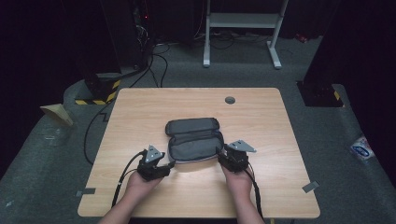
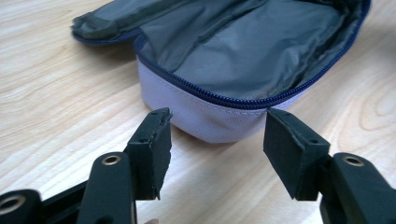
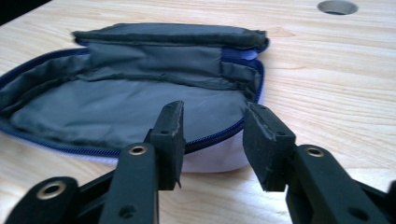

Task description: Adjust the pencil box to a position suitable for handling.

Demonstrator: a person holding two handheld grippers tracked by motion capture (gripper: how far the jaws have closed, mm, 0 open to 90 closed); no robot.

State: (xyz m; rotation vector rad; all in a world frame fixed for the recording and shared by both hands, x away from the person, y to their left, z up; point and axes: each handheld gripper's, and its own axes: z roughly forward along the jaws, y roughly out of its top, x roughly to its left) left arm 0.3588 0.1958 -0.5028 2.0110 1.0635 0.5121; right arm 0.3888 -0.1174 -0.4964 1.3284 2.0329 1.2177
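So the pouch [image 1: 194, 139] lies open near the middle of the table [image 1: 140, 107], lid flap folded back. L gripper [image 1: 164, 162] sits at its 8 o'clock end, jaws apart, just short of the wall, gripping nothing. R gripper [image 1: 223, 155] waits at 4 o'clock, jaws apart around the zip rim, pads not pressing. To do it well, I think both should pinch the rim softly and level. Farther off, a round hole [image 1: 229, 100] at 12 o'clock, then cables [image 1: 156, 60] and a white frame [image 1: 243, 28] on the dark floor.
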